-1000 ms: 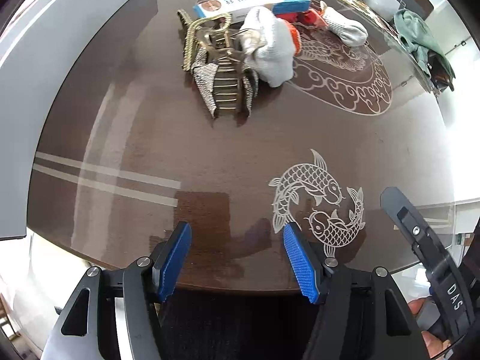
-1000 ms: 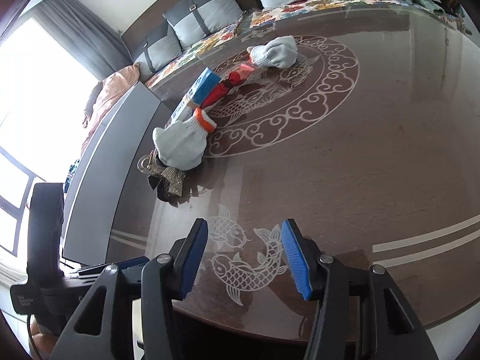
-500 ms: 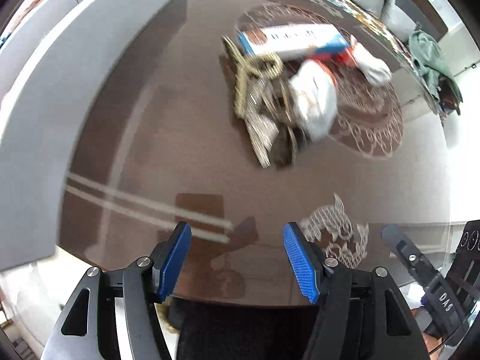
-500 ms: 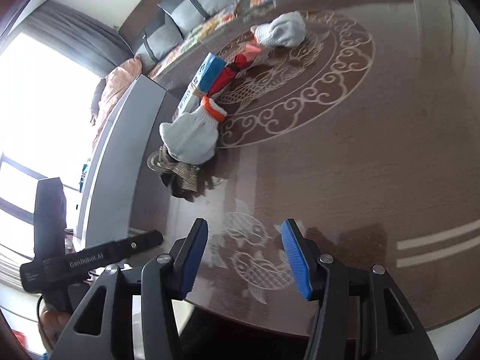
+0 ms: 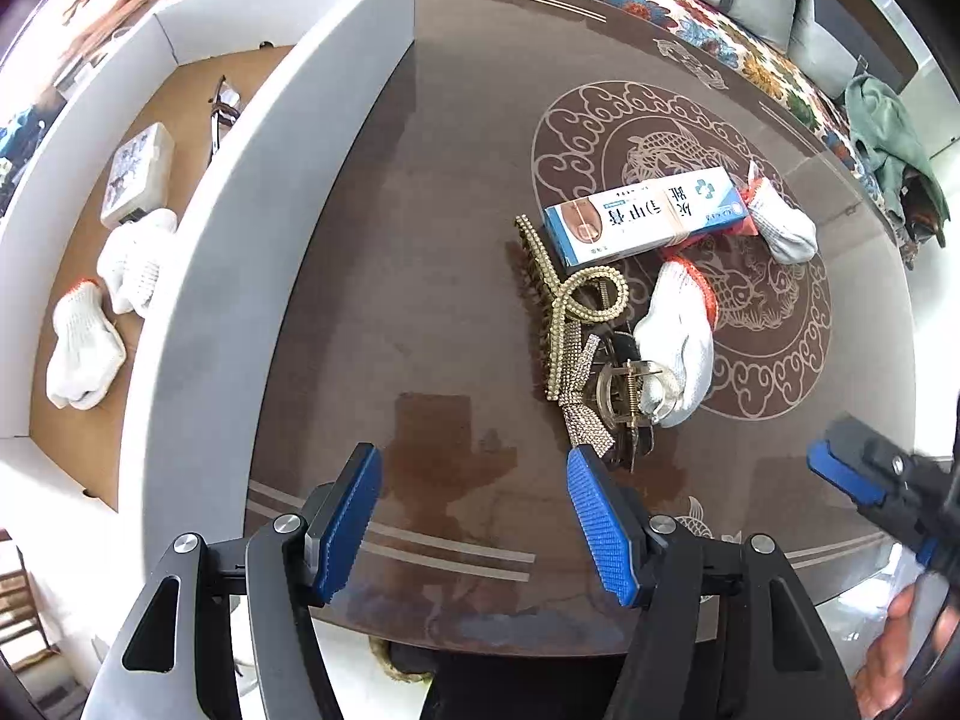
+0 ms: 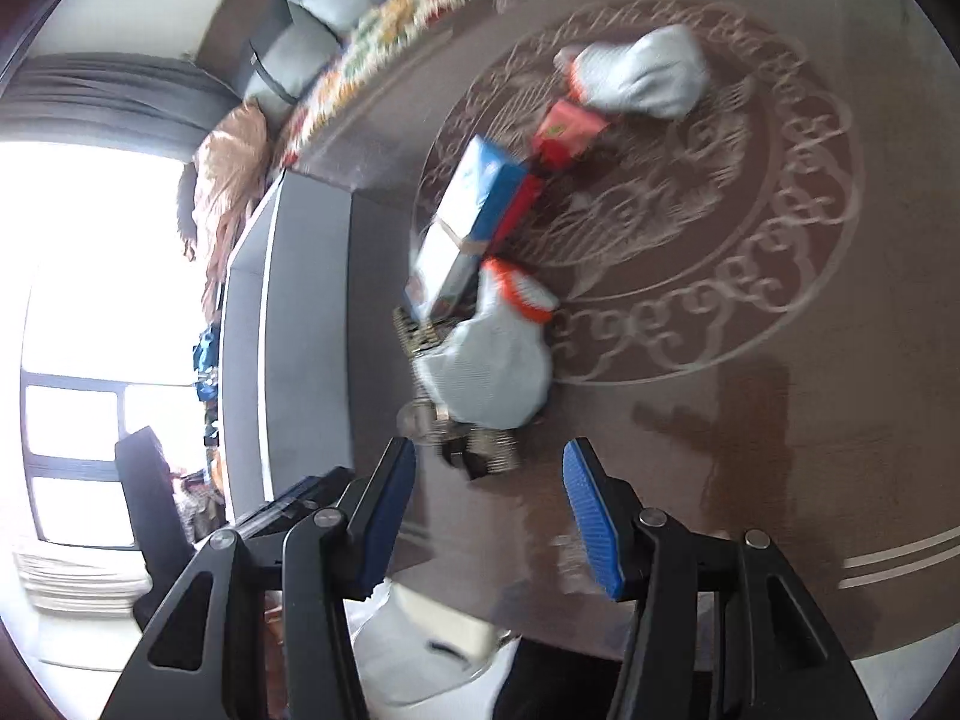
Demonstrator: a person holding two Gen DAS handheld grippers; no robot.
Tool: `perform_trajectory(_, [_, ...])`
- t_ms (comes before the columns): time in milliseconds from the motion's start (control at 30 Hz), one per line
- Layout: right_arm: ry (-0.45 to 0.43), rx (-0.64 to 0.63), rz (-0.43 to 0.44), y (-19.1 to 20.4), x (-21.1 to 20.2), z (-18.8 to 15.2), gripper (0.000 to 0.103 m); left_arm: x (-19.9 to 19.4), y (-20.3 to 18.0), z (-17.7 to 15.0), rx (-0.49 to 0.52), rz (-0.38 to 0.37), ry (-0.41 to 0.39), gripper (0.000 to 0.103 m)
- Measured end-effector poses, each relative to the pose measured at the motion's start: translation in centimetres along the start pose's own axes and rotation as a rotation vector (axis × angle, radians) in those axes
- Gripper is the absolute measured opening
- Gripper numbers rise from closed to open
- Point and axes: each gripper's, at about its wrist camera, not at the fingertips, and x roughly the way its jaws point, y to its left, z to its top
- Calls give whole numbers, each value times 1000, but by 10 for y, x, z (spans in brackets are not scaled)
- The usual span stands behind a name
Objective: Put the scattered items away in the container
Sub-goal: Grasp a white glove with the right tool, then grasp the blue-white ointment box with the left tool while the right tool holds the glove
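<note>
We see the brown table (image 5: 420, 252) filling both views, with a fish medallion (image 5: 774, 276) at 2 o'clock in the left wrist view. The white box (image 5: 198, 276), our container, stands along its 9 o'clock side; on its cardboard floor lie two white gloves (image 5: 84, 354), a small tin (image 5: 139, 174) and a metal clip (image 5: 221, 111).

Our left gripper (image 5: 471, 531) hangs over the near table edge at 6 o'clock, jaws wide apart and holding nothing. Our right gripper (image 6: 489, 525) is likewise spread wide and empty; its view is motion-blurred.

The scattered pile lies on the table at 2 o'clock from the left gripper: a blue-and-white carton (image 5: 648, 219), with a glove (image 5: 675, 336) just below it and another glove (image 5: 783, 225) at its far end. A red packet (image 6: 567, 129) lies between carton and far glove. A rhinestone claw (image 5: 570, 324) touches the carton's near corner, and a clear claw (image 5: 630, 396) sits under the near glove's fingertips.
</note>
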Motion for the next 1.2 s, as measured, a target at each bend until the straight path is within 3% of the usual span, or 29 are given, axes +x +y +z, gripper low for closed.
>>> perform_trajectory(200, [81,-57,-160,40,41,30,53,7,-8,17,47,-6,21,63])
perform_trajectory(333, [122,-34,-265,46,62,46,53,6,-13,44,97,22,21,64])
perform_trajectory(433, [143,13,-320,44,77,54,53,0,-5,50,86,-6,0,64])
perform_trajectory(700, [190,-14,-362,41,118,62,53,14,21,56,76,21,27,64])
perform_trajectory(767, [207,-76,-366,41,123,60,50,18,20,62,92,36,31,64])
perform_trajectory(800, [216,-114,-376,42,124,59,43,20,18,66,108,41,35,64])
perform_trajectory(833, [224,-152,-386,42,124,57,37,23,14,71,135,43,41,64])
perform_trajectory(967, [237,-244,-433,36,115,51,36,33,-10,94,262,51,78,64])
perform_trajectory(1100, [244,-281,-457,12,94,41,37,43,-48,117,455,79,90,64])
perform_trajectory(1200, [248,-269,-435,-8,81,33,37,48,-77,122,638,47,84,64])
